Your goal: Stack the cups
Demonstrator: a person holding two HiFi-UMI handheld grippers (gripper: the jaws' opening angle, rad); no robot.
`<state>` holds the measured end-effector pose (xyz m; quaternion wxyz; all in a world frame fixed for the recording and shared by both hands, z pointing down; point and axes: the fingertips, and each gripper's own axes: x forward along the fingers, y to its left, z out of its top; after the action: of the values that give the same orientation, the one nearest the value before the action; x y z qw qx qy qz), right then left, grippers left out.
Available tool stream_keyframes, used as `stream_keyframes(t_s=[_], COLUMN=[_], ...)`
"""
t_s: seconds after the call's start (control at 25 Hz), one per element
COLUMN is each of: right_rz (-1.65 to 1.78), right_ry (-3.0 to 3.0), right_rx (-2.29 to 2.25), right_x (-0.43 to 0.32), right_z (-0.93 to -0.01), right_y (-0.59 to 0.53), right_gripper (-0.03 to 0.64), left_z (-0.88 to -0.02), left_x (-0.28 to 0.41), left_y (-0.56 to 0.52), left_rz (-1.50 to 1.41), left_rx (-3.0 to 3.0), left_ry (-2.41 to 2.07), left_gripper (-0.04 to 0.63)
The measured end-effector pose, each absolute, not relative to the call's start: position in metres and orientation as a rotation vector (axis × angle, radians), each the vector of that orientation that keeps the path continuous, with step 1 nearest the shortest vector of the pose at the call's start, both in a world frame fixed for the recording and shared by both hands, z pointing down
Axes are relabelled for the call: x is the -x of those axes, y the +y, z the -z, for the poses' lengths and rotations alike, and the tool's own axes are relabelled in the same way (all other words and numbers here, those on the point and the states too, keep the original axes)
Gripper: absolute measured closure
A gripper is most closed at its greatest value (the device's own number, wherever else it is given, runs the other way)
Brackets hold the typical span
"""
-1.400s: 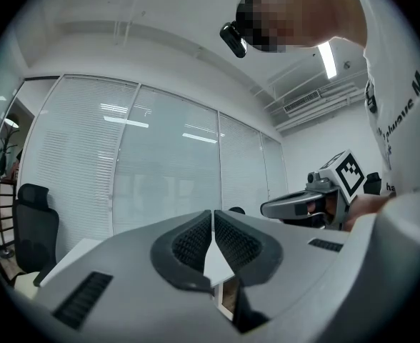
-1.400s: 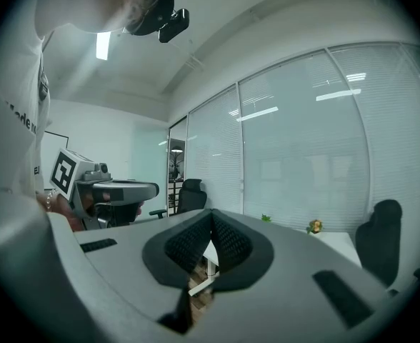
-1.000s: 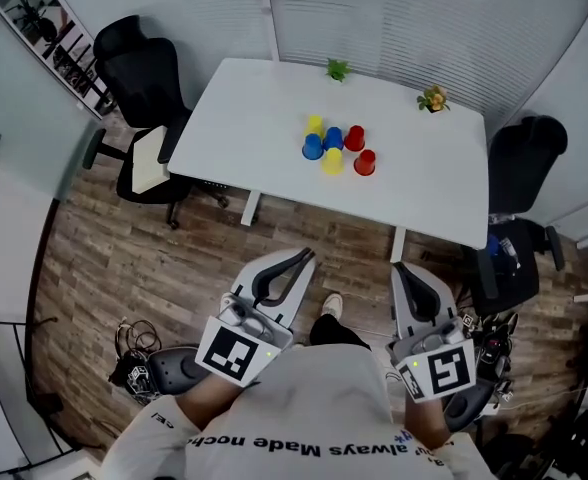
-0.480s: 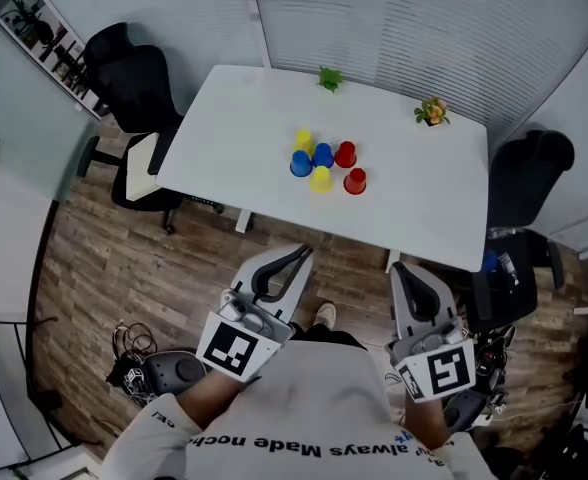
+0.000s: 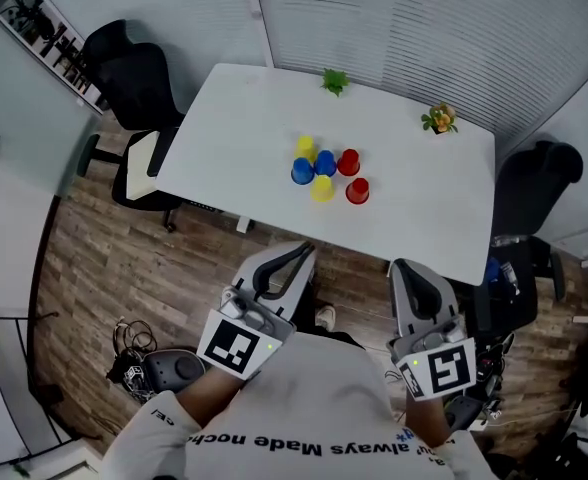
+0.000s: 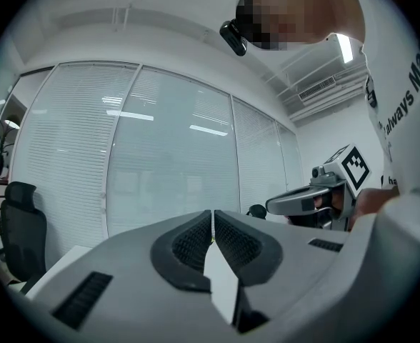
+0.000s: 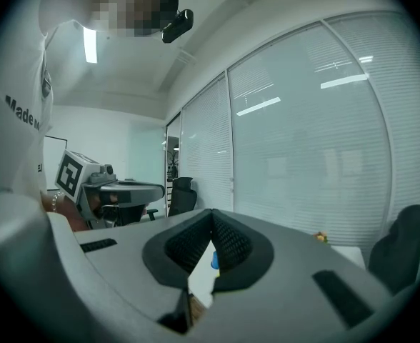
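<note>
White T-shirt (image 5: pixel 304 408) with dark lettering (image 5: pixel 314 450). Left of that shirt, light-grey left hand-held gripper (image 5: pixel 305 253), dark ribbed pads (image 6: pixel 190 243), white cube (image 5: pixel 236 349) bearing black square markers; right of it, matching right hand-held gripper (image 5: pixel 400 266).

open tabletop (image 5: pixel 239 133) around cups (image 5: pixel 324 163), chairs (image 5: pixel 139 83) flanking

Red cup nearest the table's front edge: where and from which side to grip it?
Probably its side wall, from the near edge with the right gripper: the red cup stands rightmost, with nothing in front of it. Open the shut jaws first.
</note>
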<state>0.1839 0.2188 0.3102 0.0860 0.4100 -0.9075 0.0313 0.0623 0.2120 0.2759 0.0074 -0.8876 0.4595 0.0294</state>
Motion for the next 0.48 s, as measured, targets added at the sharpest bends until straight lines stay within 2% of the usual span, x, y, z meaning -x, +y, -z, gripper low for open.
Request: stream_keyframes(t_s=[0.48], right_rz=[-0.097], right_ry=[-2.692], right_rx=[-1.218], right_x=[-0.160], right_z=[-0.311], right_y=[0.148], right_gripper=[0.611], left_z=[-0.281], left_x=[-0.043], left_y=[0.142], left_rz=[-0.083], left_rx=[2.793], left_ry=[1.429], left_gripper=[0.568])
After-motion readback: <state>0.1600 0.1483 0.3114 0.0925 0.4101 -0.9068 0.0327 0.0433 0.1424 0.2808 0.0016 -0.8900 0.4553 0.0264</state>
